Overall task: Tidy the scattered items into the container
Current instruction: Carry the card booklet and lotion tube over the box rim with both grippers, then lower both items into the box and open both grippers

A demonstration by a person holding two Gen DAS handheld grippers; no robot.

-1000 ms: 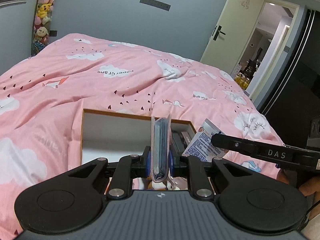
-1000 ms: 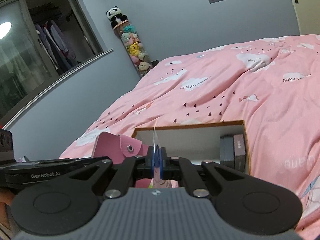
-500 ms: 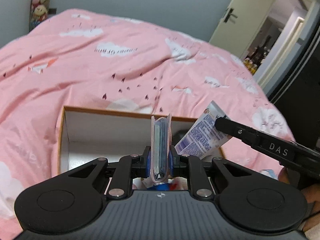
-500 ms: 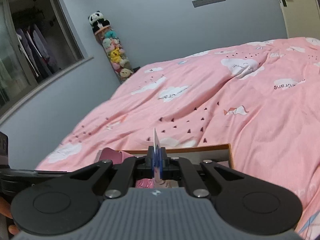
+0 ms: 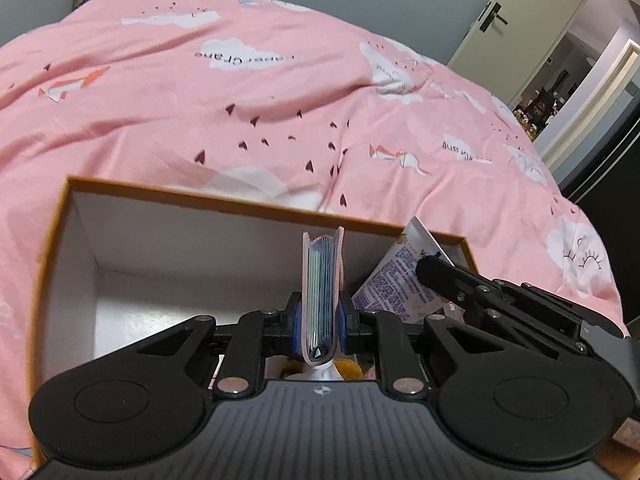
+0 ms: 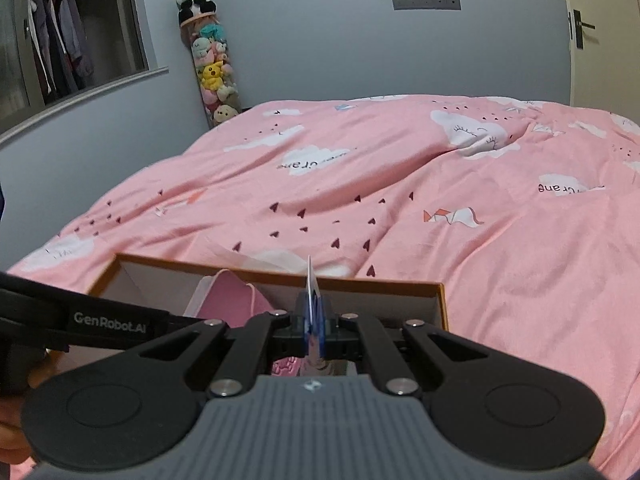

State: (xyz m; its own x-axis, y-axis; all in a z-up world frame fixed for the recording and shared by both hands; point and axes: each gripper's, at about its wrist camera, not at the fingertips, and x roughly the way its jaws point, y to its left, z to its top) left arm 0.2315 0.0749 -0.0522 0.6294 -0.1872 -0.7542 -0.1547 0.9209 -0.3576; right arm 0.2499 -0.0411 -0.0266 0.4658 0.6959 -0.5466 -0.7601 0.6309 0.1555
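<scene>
Over the box (image 5: 224, 204) on the bed (image 5: 280, 92), your left gripper (image 5: 320, 320) clamps the pink card holder (image 5: 322, 292) and has dropped lower inside; right gripper (image 6: 314, 322) pinches a sachet (image 5: 394, 284), probably, nearer its right wall. Release next.

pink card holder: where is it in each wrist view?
Left wrist: pink card holder at centre, edge-on, clamped in the left gripper.
Right wrist: pink card holder left of centre, broadside, inside the box's near-left part.
Shared landmark: orange-rimmed box.
</scene>
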